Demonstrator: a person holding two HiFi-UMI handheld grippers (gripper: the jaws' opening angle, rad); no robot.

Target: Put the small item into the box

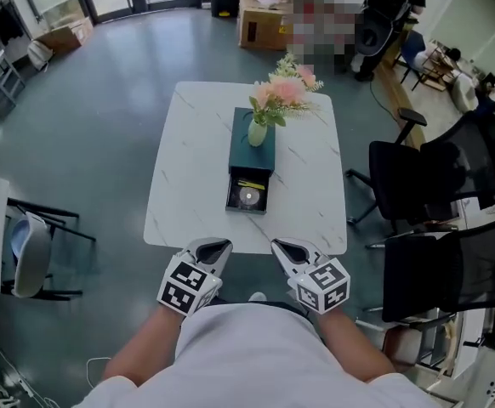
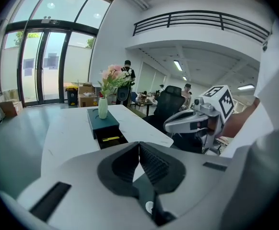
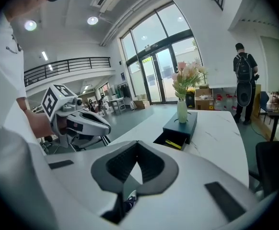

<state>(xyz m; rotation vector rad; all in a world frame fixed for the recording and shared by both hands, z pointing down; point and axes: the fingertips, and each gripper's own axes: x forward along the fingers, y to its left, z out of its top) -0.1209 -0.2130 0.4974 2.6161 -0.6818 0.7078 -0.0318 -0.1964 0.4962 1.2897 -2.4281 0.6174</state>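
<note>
A dark teal box (image 1: 253,143) lies in the middle of the white marble table (image 1: 188,168), and a vase of pink flowers (image 1: 269,113) stands on its lid. Its drawer (image 1: 248,195) is pulled out toward me and holds a round silvery item (image 1: 248,197) and a yellow strip (image 1: 250,184). My left gripper (image 1: 216,246) and right gripper (image 1: 286,248) hover side by side at the table's near edge, close to my body, both shut with nothing between the jaws. The left gripper view shows the box (image 2: 102,121) and open drawer (image 2: 110,139) ahead; so does the right gripper view, box (image 3: 181,123).
Black office chairs (image 1: 426,177) stand to the right of the table, and a chair with a grey cushion (image 1: 31,249) to the left. Cardboard boxes (image 1: 260,11) sit on the floor beyond the table. A person with a backpack (image 3: 245,78) stands far behind.
</note>
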